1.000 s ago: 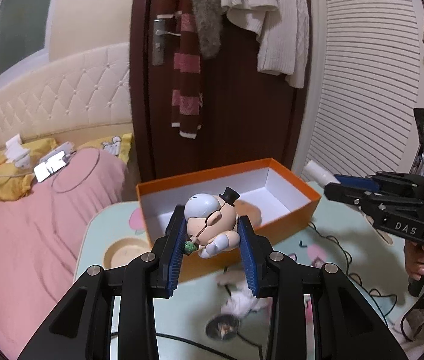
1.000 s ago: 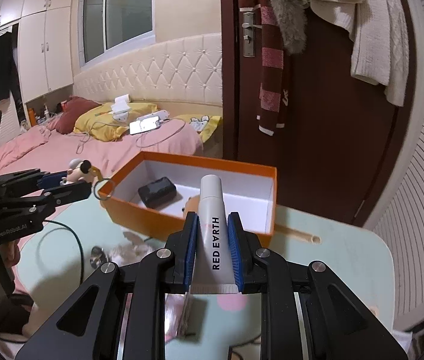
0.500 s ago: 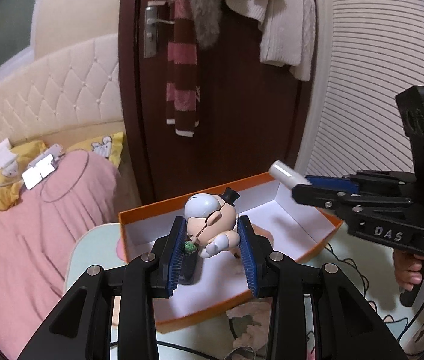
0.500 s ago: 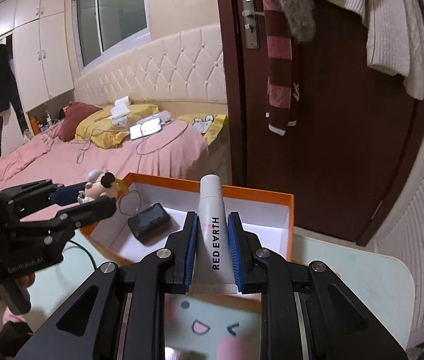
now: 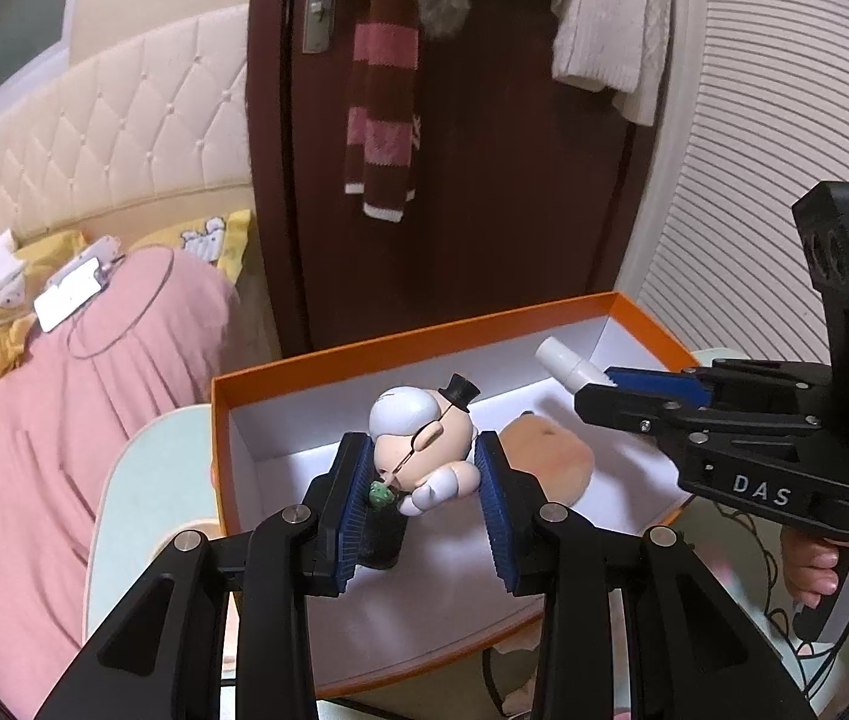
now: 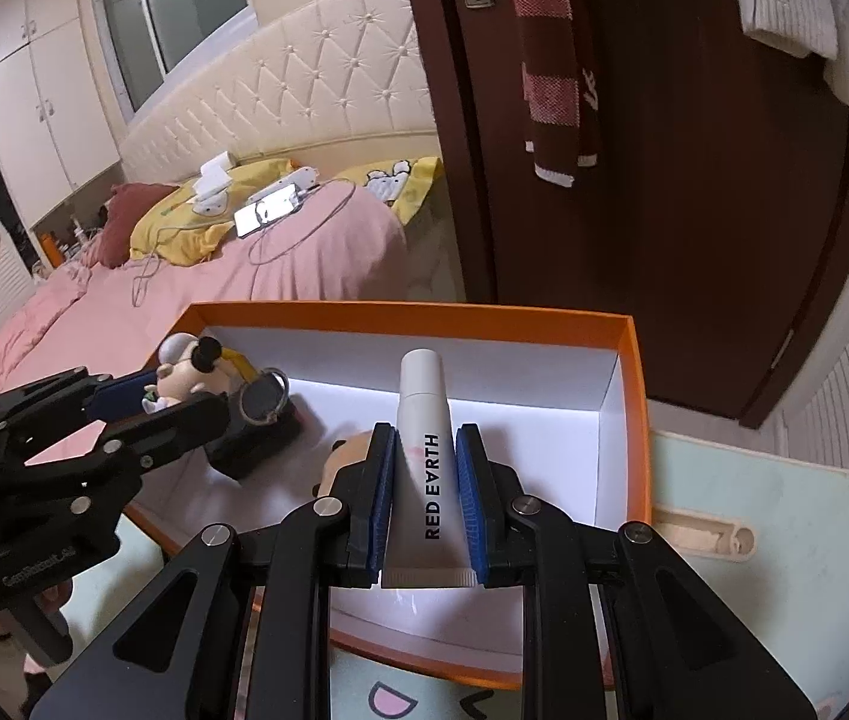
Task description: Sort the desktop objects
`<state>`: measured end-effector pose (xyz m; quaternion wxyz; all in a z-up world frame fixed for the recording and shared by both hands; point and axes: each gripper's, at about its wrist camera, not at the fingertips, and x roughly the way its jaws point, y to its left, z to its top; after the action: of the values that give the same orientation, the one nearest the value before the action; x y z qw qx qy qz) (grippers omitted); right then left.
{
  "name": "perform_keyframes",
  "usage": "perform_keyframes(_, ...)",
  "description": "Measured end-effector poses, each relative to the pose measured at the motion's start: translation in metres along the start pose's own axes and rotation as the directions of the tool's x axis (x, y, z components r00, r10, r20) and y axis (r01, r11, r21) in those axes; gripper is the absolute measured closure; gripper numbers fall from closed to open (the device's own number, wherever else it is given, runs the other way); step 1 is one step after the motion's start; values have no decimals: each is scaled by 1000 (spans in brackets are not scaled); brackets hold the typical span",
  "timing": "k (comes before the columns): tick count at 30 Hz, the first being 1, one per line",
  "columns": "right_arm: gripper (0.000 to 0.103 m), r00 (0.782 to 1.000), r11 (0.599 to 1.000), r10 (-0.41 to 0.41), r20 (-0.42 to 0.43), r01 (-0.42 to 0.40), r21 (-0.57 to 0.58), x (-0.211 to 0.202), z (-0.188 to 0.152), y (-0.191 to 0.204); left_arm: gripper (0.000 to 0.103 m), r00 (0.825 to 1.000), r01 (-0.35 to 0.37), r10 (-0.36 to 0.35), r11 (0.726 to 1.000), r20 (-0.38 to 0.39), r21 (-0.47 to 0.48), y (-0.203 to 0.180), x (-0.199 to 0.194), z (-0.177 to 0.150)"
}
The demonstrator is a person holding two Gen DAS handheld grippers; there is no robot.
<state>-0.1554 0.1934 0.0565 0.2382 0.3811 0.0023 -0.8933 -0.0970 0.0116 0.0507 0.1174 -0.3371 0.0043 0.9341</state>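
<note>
Bedroom clutter framed a pale table point(image 6: 784, 492) bearing an orange box point(image 6: 634, 396). Both loads hung over it, the drop-off step apparently in hand. The left gripper point(image 5: 424, 474) clamped a top-hatted figurine point(image 5: 421, 438); the right gripper point(image 6: 424, 498) pinched a white "RED EARTH" tube point(image 6: 427, 450). Next, each likely needed lowering clear of the black case point(image 6: 256, 438), then releasing.
</note>
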Motion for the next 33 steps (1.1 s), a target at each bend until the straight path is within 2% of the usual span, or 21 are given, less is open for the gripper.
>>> perform_keyframes(9, 81, 1000, 1000, -1, 25, 0, 12, -2, -1, 1, 70, 1000, -12, 12, 1000, 13, -15, 3, 0, -2)
perform_keyframes(12, 77, 999, 1000, 7, 33, -8, 25, -4, 0, 0, 69, 1000, -12, 12, 1000, 26, -24, 5, -3, -1)
perform_keyframes(15, 77, 999, 1000, 2, 47, -3, 21, -8, 1, 2, 55, 999, -10, 11, 1000, 34, -29, 5, -6, -1)
perform_keyframes(25, 77, 997, 999, 18, 78, -21, 29, -27, 2, 5, 54, 999, -18, 19, 999, 47, -26, 6, -21, -2)
perform_keyframes(33, 77, 993, 1000, -3, 114, 1, 19, -55, 0, 10, 54, 993, -21, 24, 1000, 119, -21, 2, -58, 5)
